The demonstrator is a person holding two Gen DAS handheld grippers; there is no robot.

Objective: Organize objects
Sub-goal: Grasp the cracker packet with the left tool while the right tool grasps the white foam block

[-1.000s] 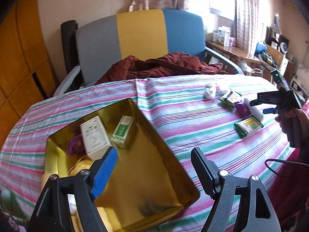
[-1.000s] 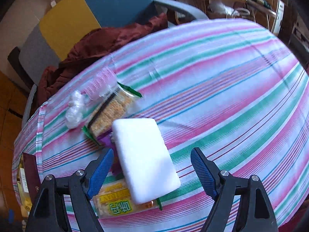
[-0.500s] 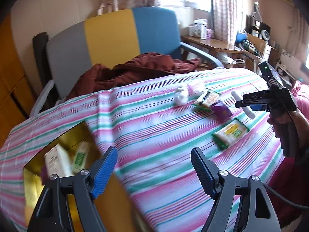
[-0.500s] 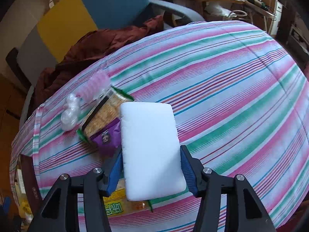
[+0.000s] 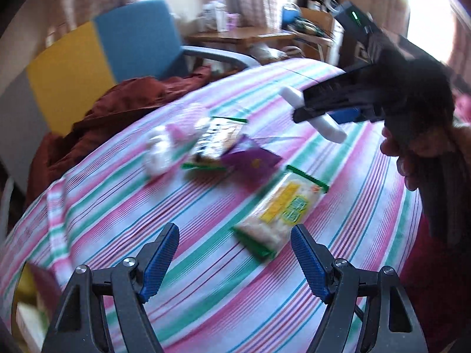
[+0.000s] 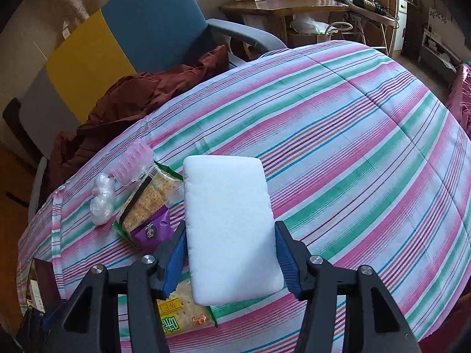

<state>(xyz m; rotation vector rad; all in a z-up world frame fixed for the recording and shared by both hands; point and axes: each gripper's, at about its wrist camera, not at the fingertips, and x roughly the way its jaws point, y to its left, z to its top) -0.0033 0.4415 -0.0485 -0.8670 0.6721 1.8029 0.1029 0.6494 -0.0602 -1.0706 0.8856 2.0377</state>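
My right gripper (image 6: 231,256) is shut on a white sponge block (image 6: 229,223) and holds it above the striped tablecloth; it also shows in the left wrist view (image 5: 312,111), lifted. My left gripper (image 5: 235,256) is open and empty, just short of a yellow-green cracker pack (image 5: 282,209). On the cloth lie a purple sachet (image 5: 253,161) (image 6: 150,229), a green-edged cracker pack (image 5: 217,138) (image 6: 150,197), a pink-white bag (image 6: 132,161) and a clear plastic wad (image 6: 101,197). The yellow-green cracker pack (image 6: 179,317) lies under the sponge.
The gold tin's corner (image 5: 23,291) shows at the lower left. A yellow, blue and grey chair (image 6: 117,41) with a rust-red cloth (image 6: 141,94) stands behind the table. A wooden desk (image 6: 282,6) with clutter is at the back right.
My left gripper swung right, away from the gold tin toward the snack packs. My right gripper closed on the white sponge and lifted it off the cloth.
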